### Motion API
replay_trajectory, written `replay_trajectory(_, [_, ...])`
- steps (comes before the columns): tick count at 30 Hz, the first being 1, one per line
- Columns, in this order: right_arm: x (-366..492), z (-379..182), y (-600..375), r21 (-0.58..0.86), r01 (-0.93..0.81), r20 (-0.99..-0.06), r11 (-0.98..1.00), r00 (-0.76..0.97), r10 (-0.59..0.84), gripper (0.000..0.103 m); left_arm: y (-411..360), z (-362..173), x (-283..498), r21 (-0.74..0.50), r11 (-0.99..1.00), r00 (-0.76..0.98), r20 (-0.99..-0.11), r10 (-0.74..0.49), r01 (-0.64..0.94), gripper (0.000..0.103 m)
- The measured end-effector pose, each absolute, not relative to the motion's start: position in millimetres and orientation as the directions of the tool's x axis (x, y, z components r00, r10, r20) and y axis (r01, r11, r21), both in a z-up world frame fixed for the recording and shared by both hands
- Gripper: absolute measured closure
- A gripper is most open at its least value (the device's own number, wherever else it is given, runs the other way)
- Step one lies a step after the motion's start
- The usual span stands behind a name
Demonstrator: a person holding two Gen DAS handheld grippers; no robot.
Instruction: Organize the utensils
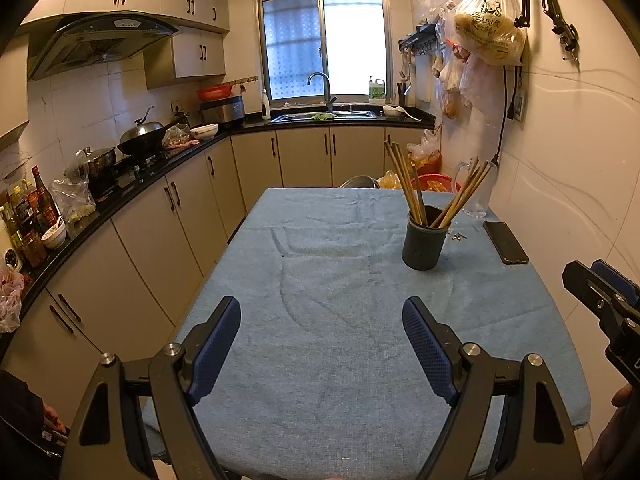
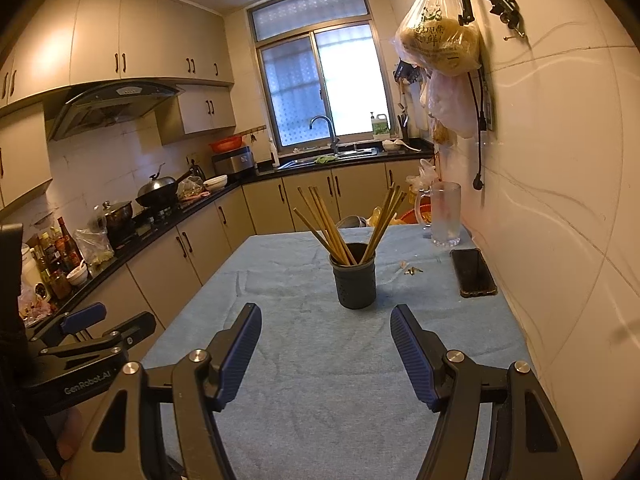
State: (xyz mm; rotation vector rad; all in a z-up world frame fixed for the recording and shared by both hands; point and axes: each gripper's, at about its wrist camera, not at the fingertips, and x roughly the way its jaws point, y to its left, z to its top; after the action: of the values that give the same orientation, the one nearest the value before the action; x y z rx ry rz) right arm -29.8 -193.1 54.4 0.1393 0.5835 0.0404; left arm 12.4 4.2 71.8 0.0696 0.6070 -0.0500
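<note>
A dark round utensil holder stands on the blue cloth-covered table, toward its far right. Several wooden chopsticks stand in it, fanned out in two bunches. My left gripper hovers over the near part of the table, open, with nothing between its blue pads. My right gripper is also open and empty, pointing at the holder from a short way back. In the left wrist view, the right gripper shows at the right edge. In the right wrist view, the left gripper shows at the left.
A black phone lies by the right wall. A glass mug stands behind it, with small scraps on the cloth nearby. Plastic bags hang on the wall above. A cluttered kitchen counter runs along the left.
</note>
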Motion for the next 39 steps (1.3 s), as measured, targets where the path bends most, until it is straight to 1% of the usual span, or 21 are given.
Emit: replay_trajectory(39, [-31.7,50.5,-192.8,0.147,0.012,-0.562,0.989,0.824,0.074,0.033,4.3,69.3,13.0,0.055,0.996,0.811,-0.585,-0.023,0.068,0.019])
